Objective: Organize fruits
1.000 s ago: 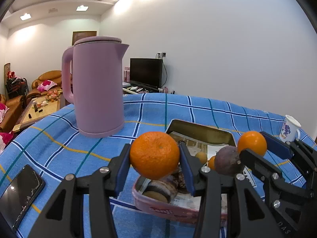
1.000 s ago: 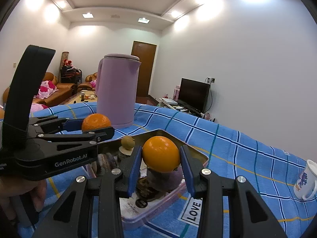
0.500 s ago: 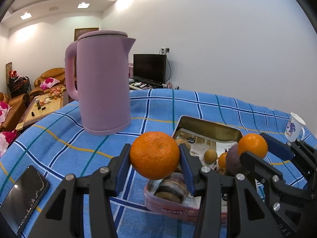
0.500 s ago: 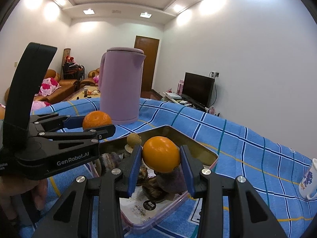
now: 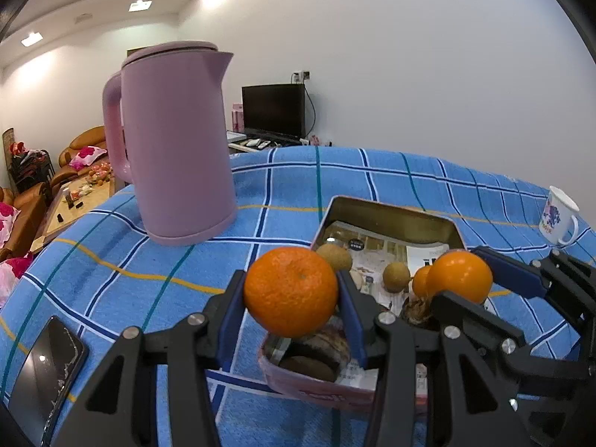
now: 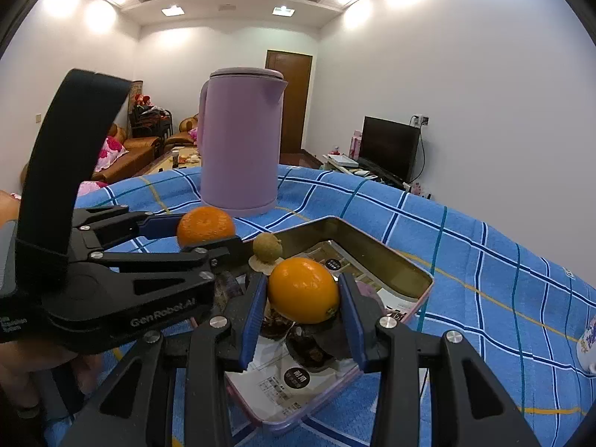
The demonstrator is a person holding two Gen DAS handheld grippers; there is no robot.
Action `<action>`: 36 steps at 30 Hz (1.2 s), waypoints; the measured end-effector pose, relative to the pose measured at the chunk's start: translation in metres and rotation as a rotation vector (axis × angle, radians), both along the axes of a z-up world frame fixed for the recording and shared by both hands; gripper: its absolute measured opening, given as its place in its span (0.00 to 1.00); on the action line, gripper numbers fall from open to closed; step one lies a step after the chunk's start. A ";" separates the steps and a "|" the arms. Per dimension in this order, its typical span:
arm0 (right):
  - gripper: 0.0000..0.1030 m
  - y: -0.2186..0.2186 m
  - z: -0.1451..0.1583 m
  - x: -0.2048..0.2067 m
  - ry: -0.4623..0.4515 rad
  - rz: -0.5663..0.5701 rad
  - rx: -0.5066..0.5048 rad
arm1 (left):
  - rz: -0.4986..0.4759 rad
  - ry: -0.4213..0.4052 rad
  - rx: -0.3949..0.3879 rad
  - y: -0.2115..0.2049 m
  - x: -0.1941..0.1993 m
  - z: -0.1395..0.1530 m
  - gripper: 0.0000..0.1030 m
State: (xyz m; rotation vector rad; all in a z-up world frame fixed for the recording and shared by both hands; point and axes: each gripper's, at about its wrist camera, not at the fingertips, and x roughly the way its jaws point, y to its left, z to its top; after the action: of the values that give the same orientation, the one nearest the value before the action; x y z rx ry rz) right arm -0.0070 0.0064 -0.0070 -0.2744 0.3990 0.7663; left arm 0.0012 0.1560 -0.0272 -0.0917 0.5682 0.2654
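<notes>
Both grippers loaded and poised over the tin; the left gripper (image 5: 292, 294) has its blue pads clamped on a dimpled mandarin (image 5: 291, 290), the fruit held clear above the near-left end of the pink-walled tin (image 5: 316, 391); the right gripper (image 6: 302, 292) is pinched just as firmly on a smoother orange (image 6: 303, 289), riding over the middle of the same tin (image 6: 409, 272) (the two tools sit close, the left one's black frame just beside the right one's fingers in the right wrist view); down in the tin there is a paper-lined floor, a couple of small brown round fruits (image 5: 396, 277) toward the far side, a small orange fruit (image 5: 421, 279) near them, and dark wrinkled pieces (image 6: 309, 350) crowding the near end; my read is that this is the placing step, both fruits to go down into the tin; to do it well, lower one at a time, steer each toward bare paper on the far side and not onto the dark heap, bring it right to the floor before the pads part, and open slowly, since a round fruit let go from height will likely roll or knock its neighbours; the pink kettle (image 5: 175, 141) stands well apart on the blue checked cloth (image 5: 372, 175), the mug (image 5: 558, 216) off at the far right edge, the phone (image 5: 48, 365) at the near left, none in the way.
</notes>
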 end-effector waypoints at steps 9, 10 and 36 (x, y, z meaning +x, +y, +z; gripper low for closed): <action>0.42 0.002 -0.002 -0.001 0.003 0.002 -0.010 | -0.005 0.010 0.014 -0.004 0.002 -0.001 0.50; 0.43 0.001 -0.002 -0.001 0.004 0.004 -0.008 | -0.001 0.003 0.015 -0.004 0.001 0.000 0.51; 0.72 -0.044 0.007 0.007 0.007 -0.182 0.173 | 0.053 -0.185 0.070 -0.010 -0.033 0.016 0.88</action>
State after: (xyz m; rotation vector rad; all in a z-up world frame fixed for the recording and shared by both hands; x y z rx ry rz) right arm -0.0004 -0.0377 0.0002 -0.0714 0.3563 0.6185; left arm -0.0321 0.1459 -0.0109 -0.0626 0.3722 0.3248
